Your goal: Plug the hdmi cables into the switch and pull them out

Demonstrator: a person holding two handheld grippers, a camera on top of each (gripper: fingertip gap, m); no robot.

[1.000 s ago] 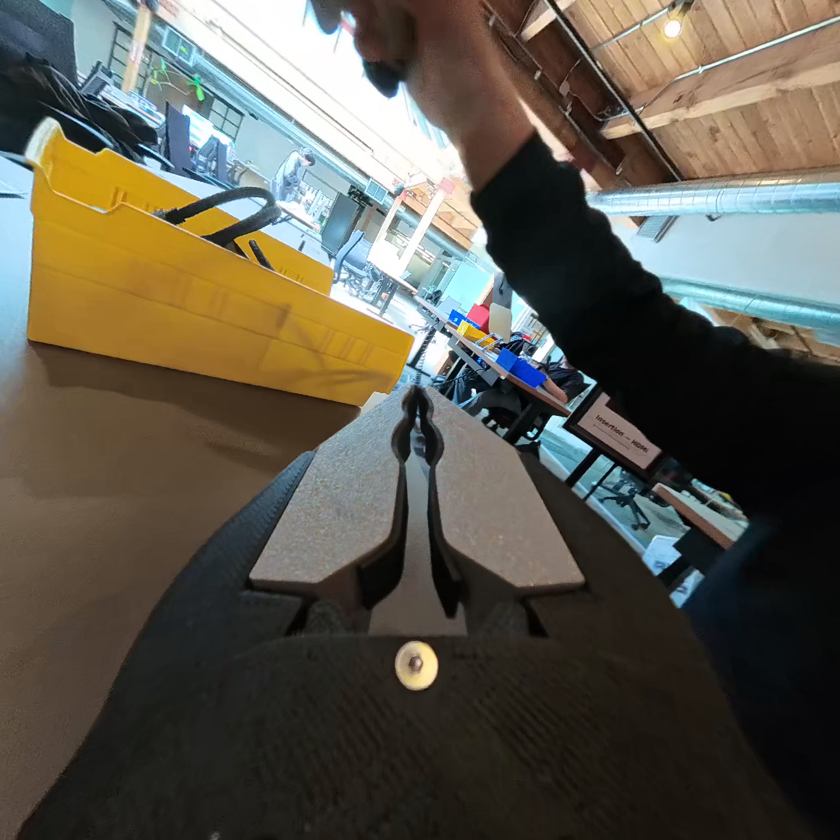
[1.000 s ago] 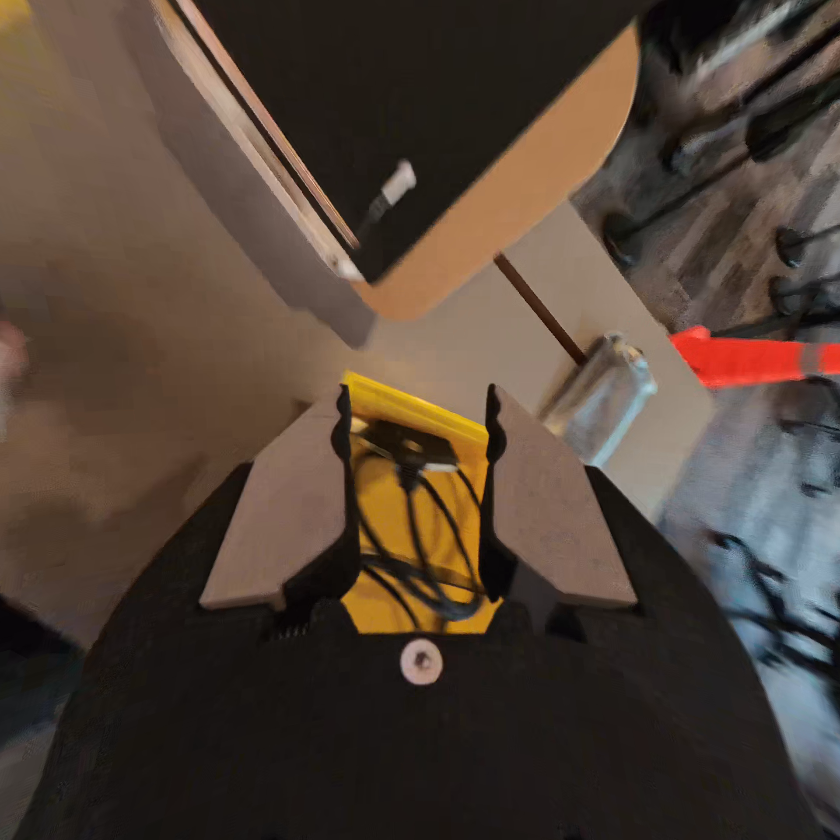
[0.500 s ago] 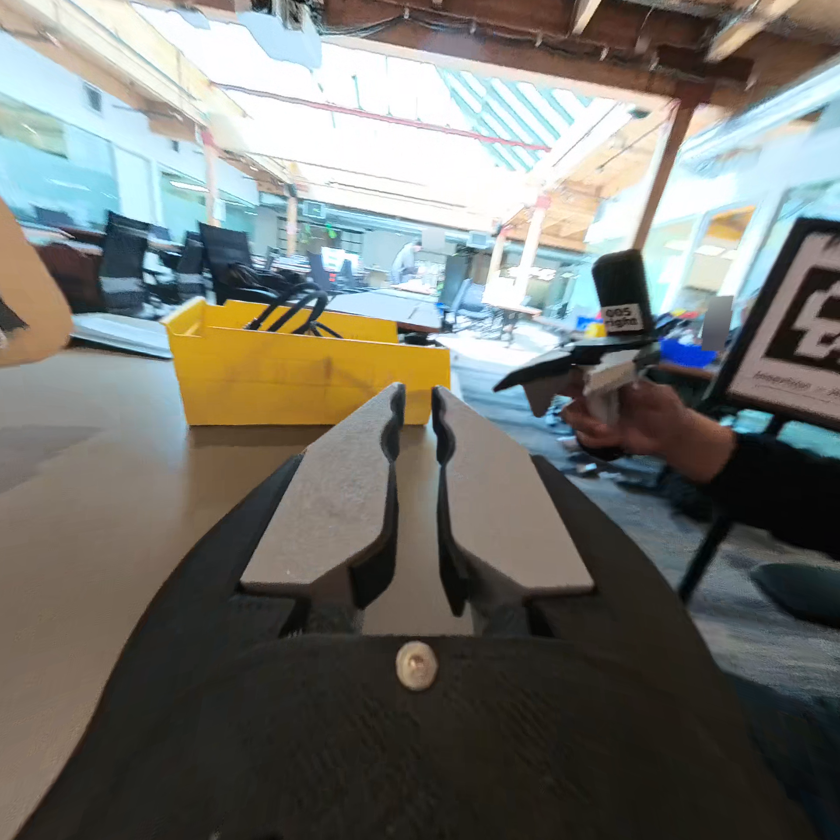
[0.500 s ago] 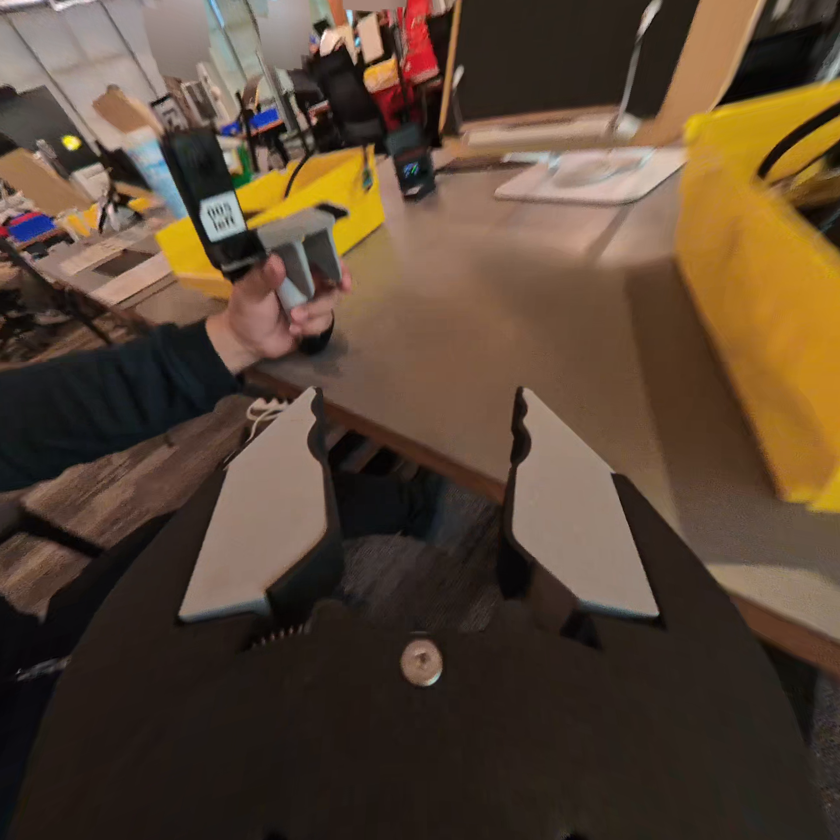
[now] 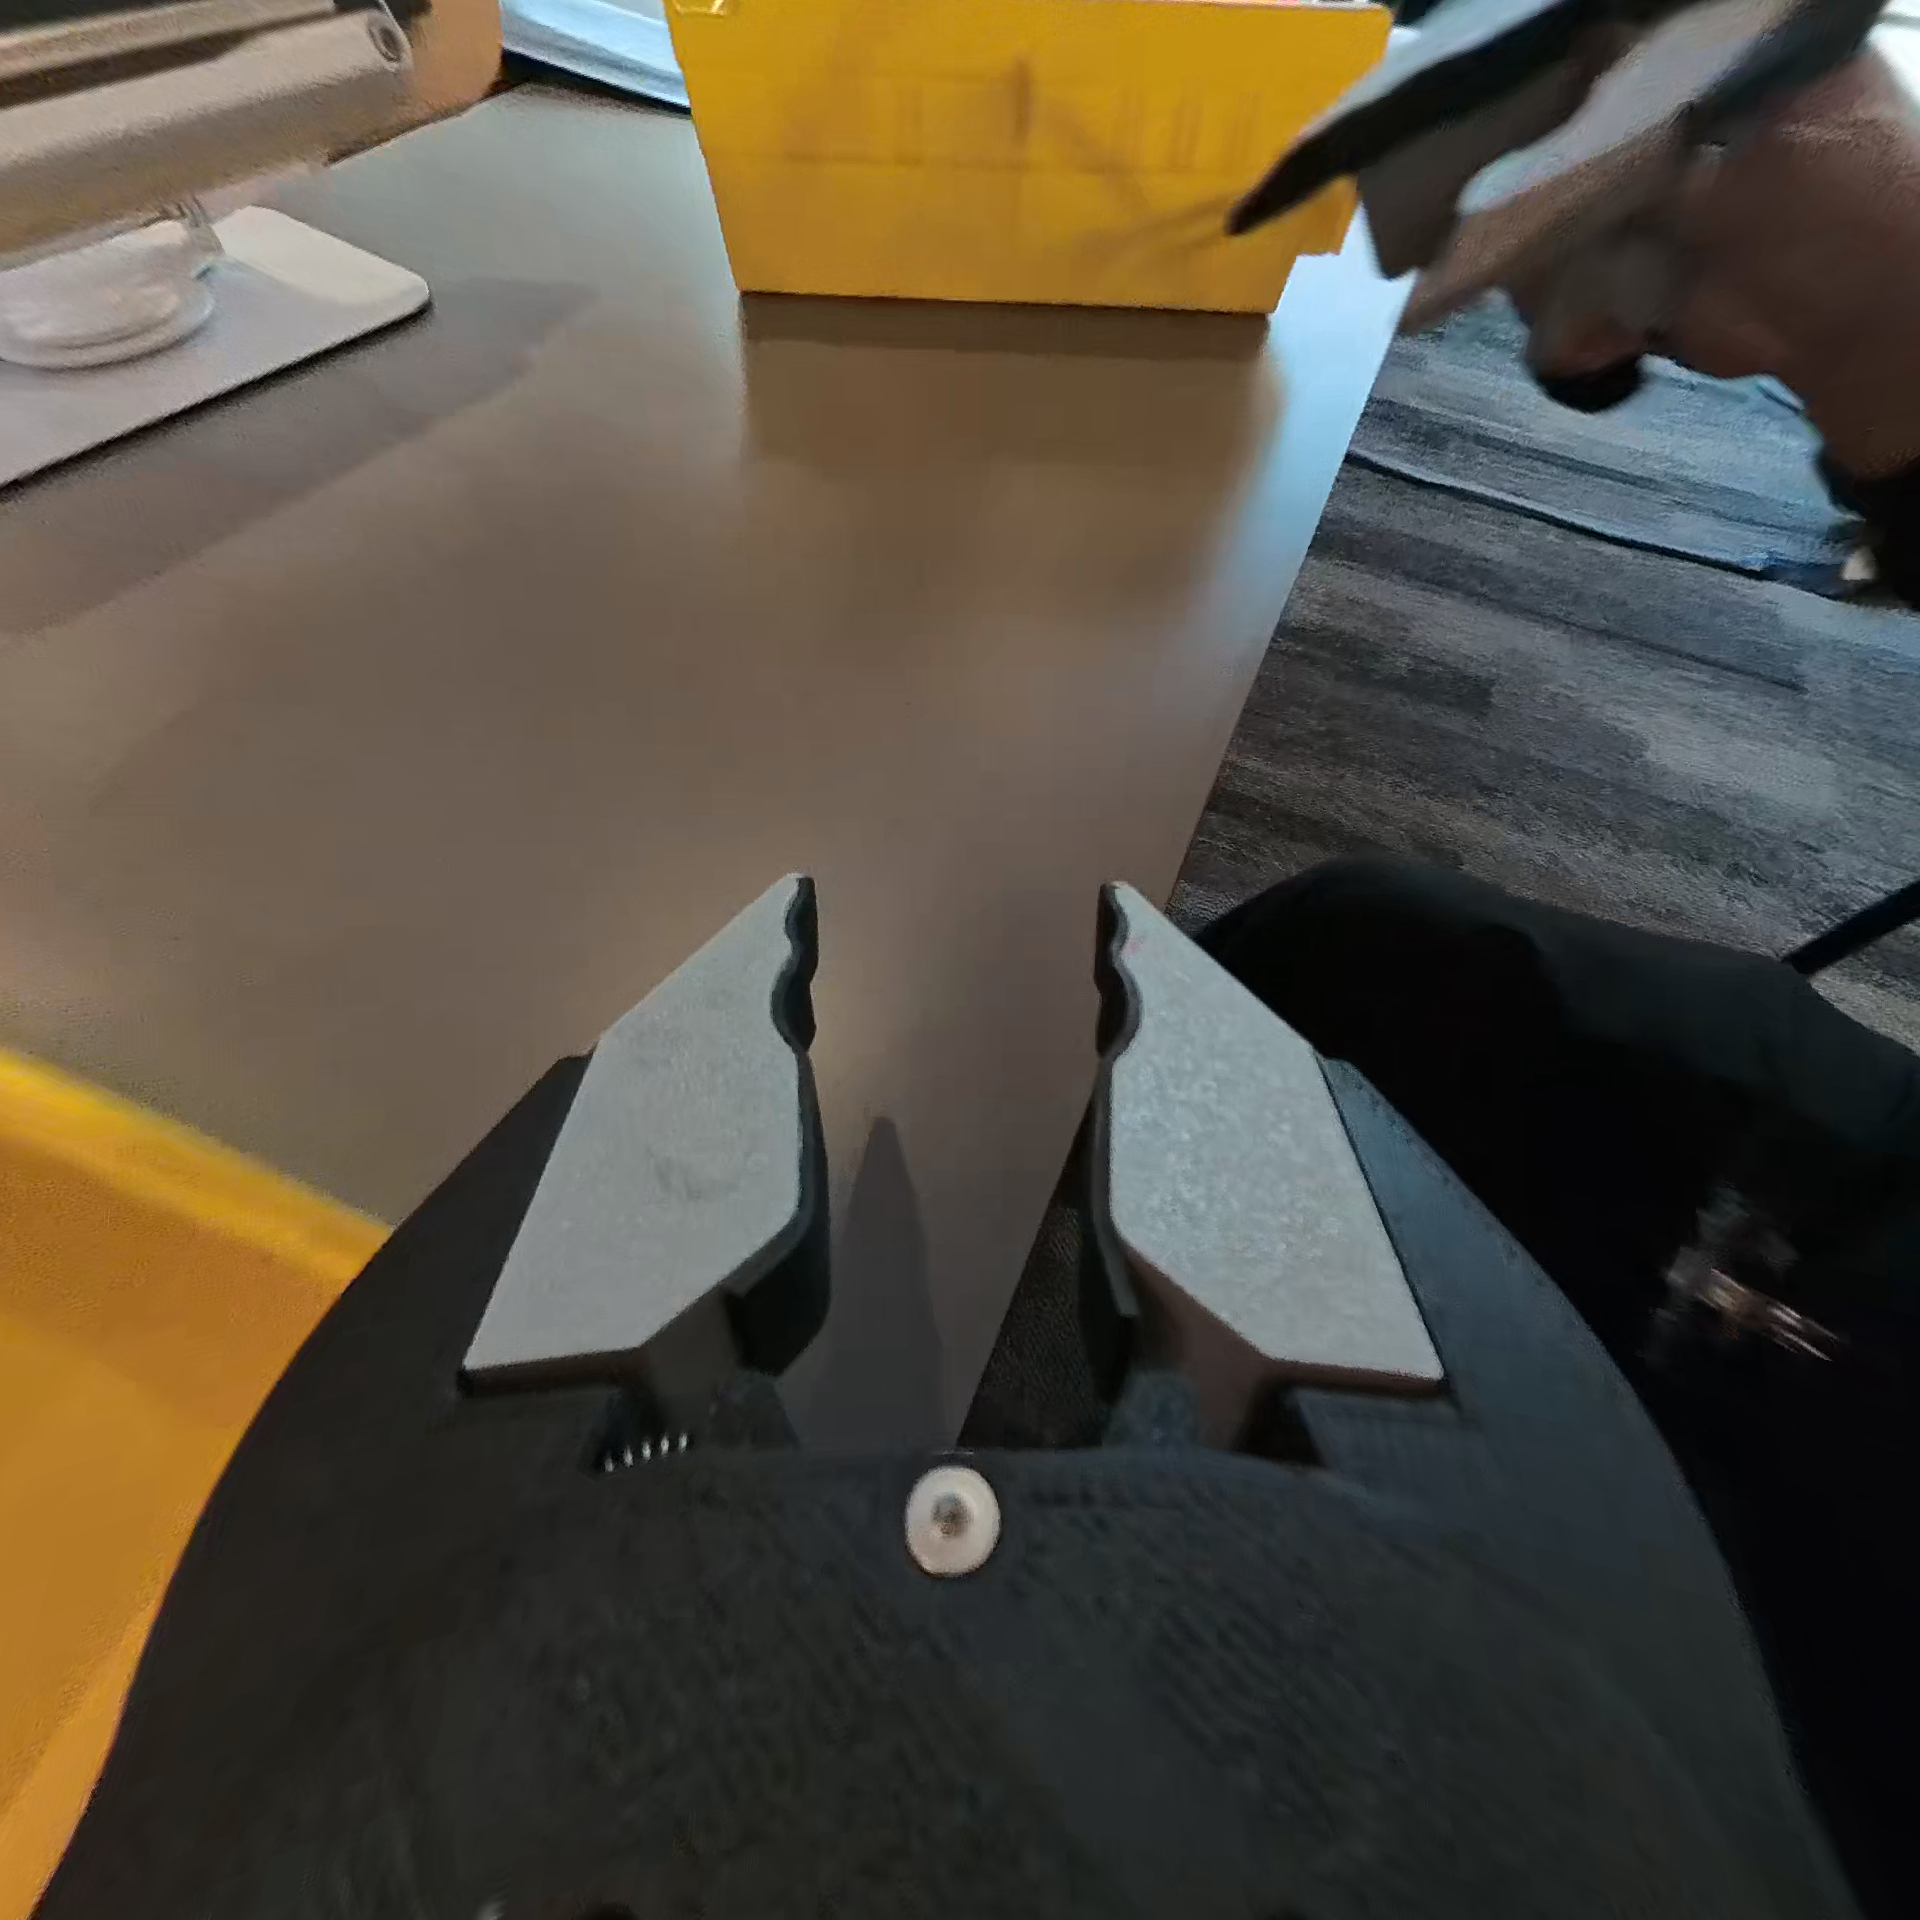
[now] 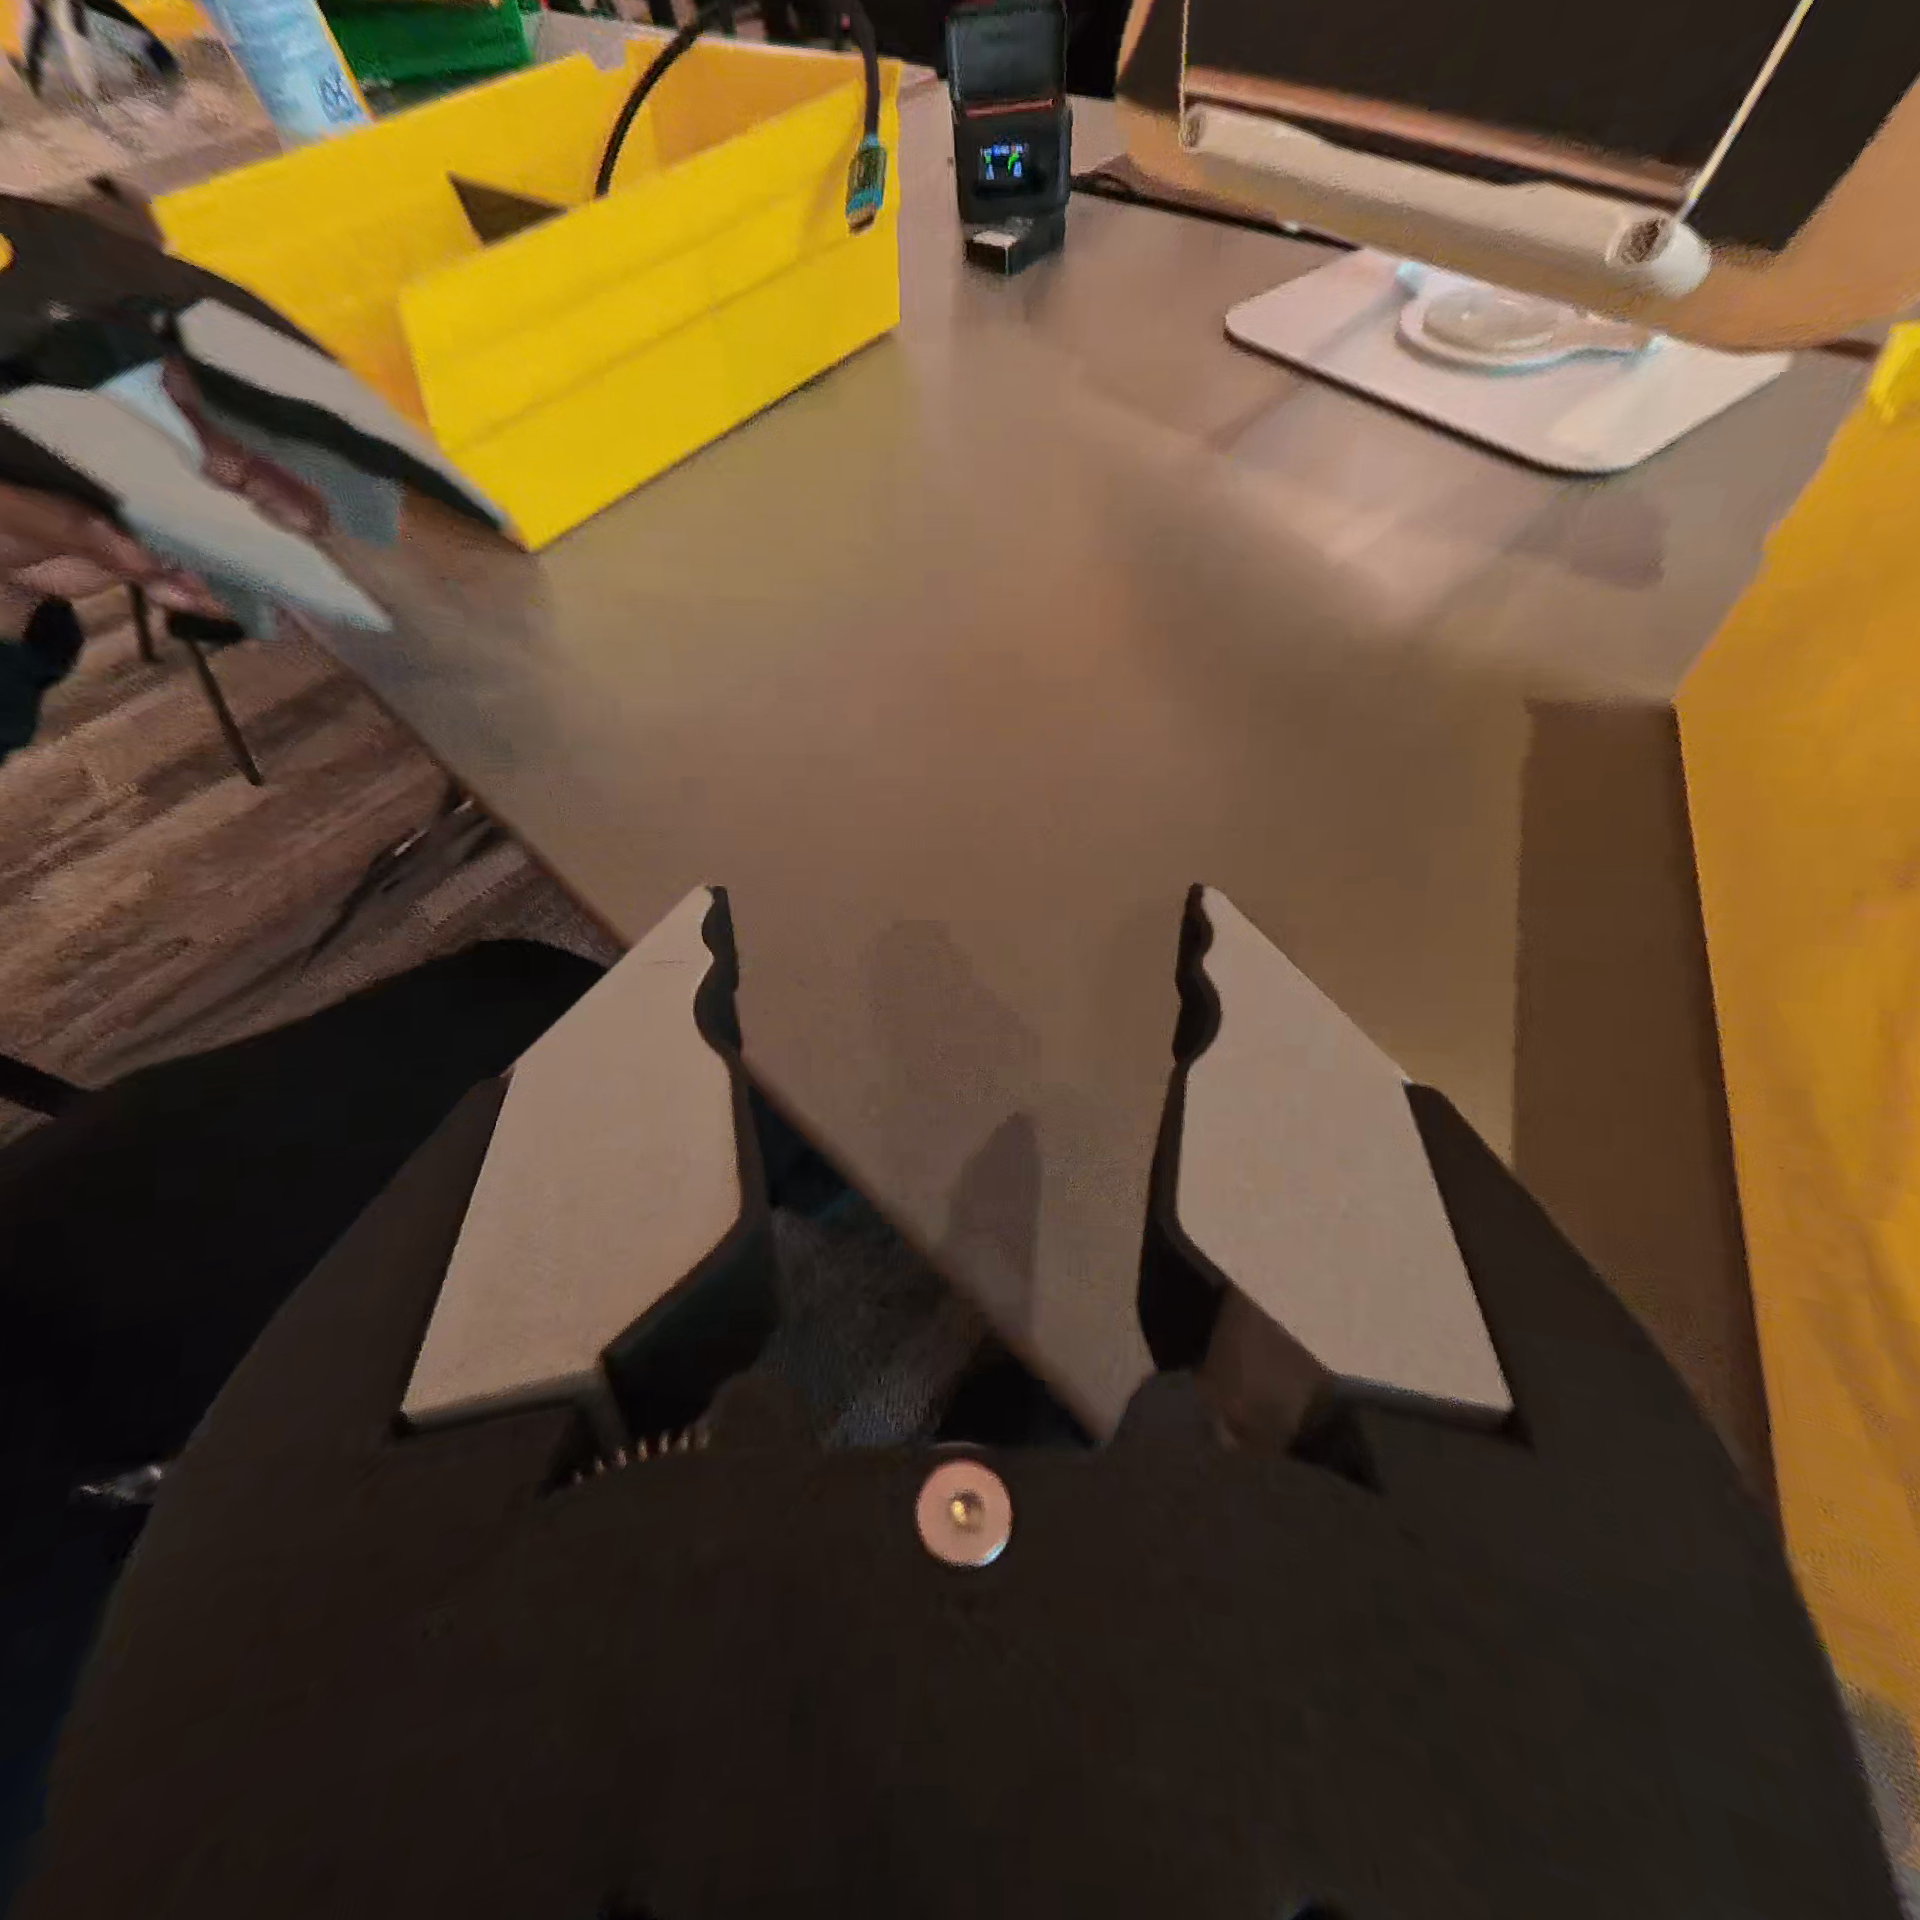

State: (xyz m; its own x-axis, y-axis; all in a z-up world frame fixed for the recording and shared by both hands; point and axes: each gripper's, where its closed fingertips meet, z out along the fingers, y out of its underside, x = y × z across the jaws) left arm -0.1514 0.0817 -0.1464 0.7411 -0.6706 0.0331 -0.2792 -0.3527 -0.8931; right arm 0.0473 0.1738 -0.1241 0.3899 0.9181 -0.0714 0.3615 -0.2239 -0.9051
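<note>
My left gripper point(image 5: 956, 935) is open and empty, low over the brown table point(image 5: 623, 675) near its front edge. My right gripper point(image 6: 956, 935) is open and empty over the same table point(image 6: 987, 675). A yellow bin point(image 6: 644, 301) at the back left of the right wrist view holds black cables. One cable's teal plug point(image 6: 864, 182) hangs over the bin's rim. The left wrist view shows a yellow bin point(image 5: 997, 156) ahead; its contents are hidden. I cannot make out a switch. Each gripper shows blurred in the other's view: right point(image 5: 1455, 135), left point(image 6: 208, 447).
A small black device with a lit screen point(image 6: 1006, 135) stands behind the bin. A monitor stand's flat base point(image 6: 1507, 353) sits at the back, also in the left wrist view point(image 5: 208, 312). Yellow bin walls stand close at the right point(image 6: 1808, 987) and lower left point(image 5: 125, 1351). Floor lies past the table edge point(image 5: 1558, 675).
Both grippers have swung down from pointing across the room to pointing at the table. The left gripper has opened from nearly shut. The right gripper stays open.
</note>
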